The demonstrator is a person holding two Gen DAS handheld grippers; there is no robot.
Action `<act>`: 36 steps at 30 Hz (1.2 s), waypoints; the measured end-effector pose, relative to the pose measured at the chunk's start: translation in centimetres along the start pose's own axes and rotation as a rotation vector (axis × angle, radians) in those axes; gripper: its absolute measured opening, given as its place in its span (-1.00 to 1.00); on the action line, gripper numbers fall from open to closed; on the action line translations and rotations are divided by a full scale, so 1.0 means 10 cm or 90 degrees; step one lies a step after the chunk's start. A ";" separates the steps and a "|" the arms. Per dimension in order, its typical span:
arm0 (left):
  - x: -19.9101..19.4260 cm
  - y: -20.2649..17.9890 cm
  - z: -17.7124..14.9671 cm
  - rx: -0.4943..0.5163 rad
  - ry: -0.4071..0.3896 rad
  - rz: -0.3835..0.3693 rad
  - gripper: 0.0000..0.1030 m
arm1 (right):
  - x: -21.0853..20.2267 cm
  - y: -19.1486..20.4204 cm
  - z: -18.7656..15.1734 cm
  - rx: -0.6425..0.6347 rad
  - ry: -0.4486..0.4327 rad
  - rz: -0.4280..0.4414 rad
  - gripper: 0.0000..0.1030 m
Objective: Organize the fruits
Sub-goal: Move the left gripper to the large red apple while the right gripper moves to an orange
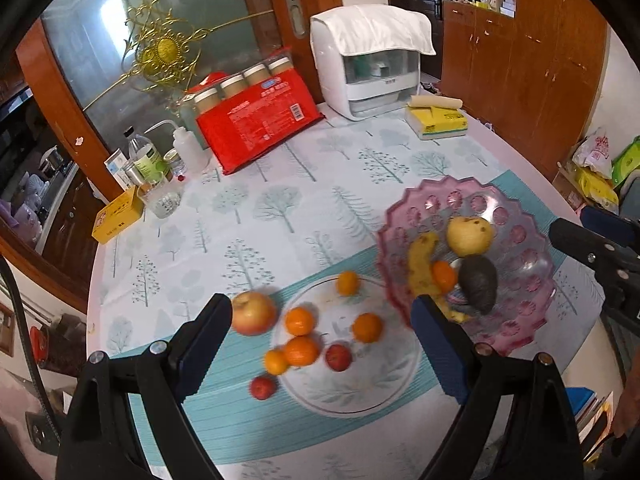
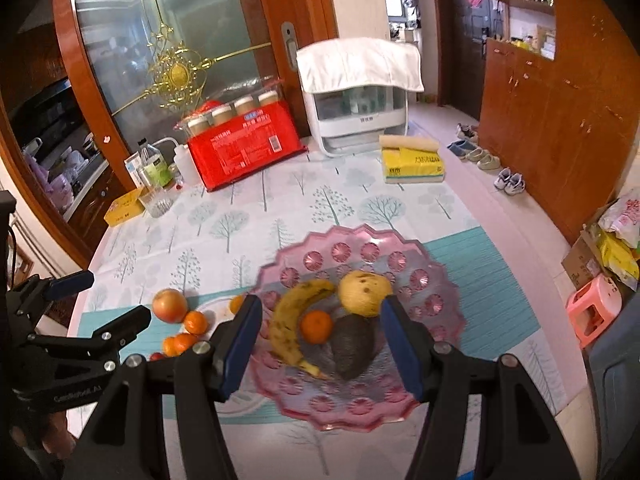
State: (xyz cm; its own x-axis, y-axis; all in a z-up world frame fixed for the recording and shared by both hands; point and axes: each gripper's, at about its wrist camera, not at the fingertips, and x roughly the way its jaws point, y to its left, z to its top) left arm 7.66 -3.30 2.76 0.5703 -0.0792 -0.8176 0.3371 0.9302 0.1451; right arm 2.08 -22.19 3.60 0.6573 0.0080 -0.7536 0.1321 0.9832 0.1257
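Observation:
A pink scalloped bowl (image 2: 432, 300) holds a banana (image 2: 288, 320), a yellow pear (image 2: 366, 292), a dark avocado (image 2: 352, 344) and one tangerine (image 2: 317, 326). To its left lies a clear plate (image 1: 384, 396) with several tangerines (image 1: 299, 321) and a small red fruit (image 1: 338, 357). A red-yellow apple (image 1: 253, 312) and another small red fruit (image 1: 263, 387) lie off the plate's left rim. My left gripper (image 1: 320, 344) hangs open above the plate, empty. My right gripper (image 2: 318, 344) is open above the bowl, with nothing between its pads.
At the table's back stand a red package (image 1: 260, 124) with jars, a white appliance (image 1: 368, 68), a yellow tissue pack (image 1: 438, 120), bottles (image 1: 150, 160) and a yellow box (image 1: 116, 216). A pink stool (image 2: 596, 308) and shoes (image 2: 508, 182) sit on the floor at right.

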 end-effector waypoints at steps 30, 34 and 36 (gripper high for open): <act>1.65 1.52 -0.48 -0.032 0.163 -0.104 0.75 | 1.37 1.84 -0.86 -0.122 0.172 0.053 0.20; 1.92 1.49 -0.45 -0.062 0.194 -0.138 0.75 | 1.59 1.99 -0.92 -0.186 0.172 0.037 0.20; 2.04 1.47 -0.44 -0.071 0.205 -0.150 0.75 | 1.69 2.05 -0.96 -0.219 0.175 0.032 0.20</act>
State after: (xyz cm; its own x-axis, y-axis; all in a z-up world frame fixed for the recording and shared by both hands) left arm 20.98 10.30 -14.24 0.2181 -0.1957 -0.9561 0.3371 0.9345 -0.1144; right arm 8.80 -0.14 -12.73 0.4289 0.0594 -0.9014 -0.1804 0.9834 -0.0211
